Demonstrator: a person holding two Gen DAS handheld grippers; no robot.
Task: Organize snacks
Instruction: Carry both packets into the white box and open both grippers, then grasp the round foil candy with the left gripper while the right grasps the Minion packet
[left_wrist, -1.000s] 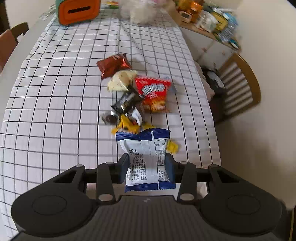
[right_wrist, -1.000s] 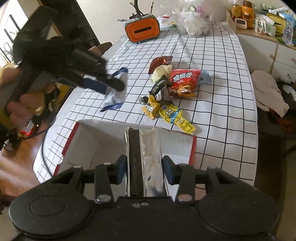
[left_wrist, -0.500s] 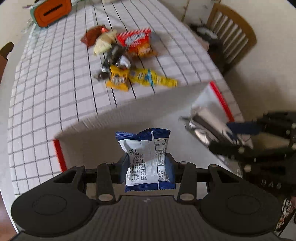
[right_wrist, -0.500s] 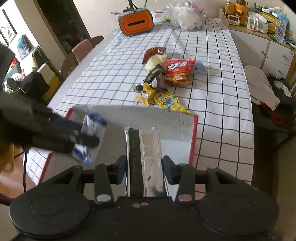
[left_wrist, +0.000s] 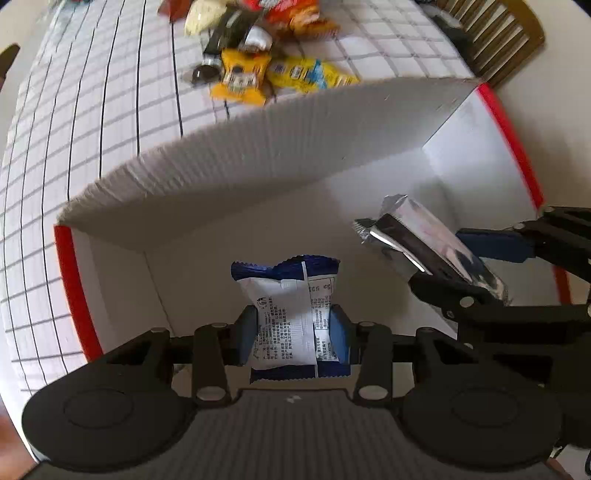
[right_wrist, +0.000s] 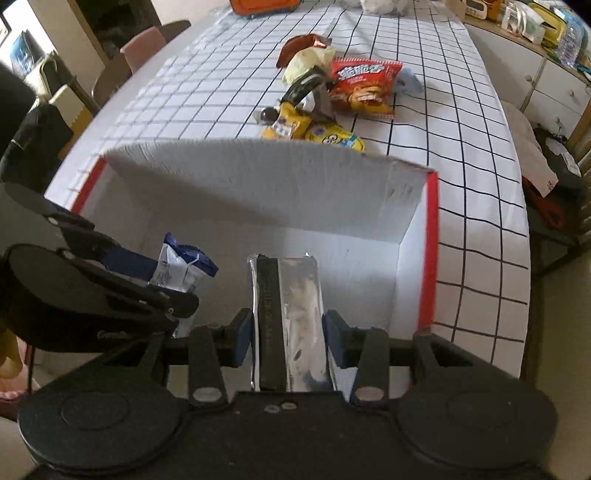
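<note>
The left gripper (left_wrist: 293, 334) pinches a blue-and-white snack packet (left_wrist: 291, 314) between its fingers, hanging over the open white box (right_wrist: 258, 192) with red edges. Just beside it, the right gripper (right_wrist: 288, 336) clamps a silver foil bar (right_wrist: 286, 317) — also above the box's interior. Beyond the far wall, the other snacks (right_wrist: 325, 99) lie heaped on the checked desk (right_wrist: 461, 122), yellow packs nearest the box.

One box (right_wrist: 428, 229), two grippers each gripping one snack packet, roughly seven packets piled at twelve o'clock (right_wrist: 325, 99).
</note>
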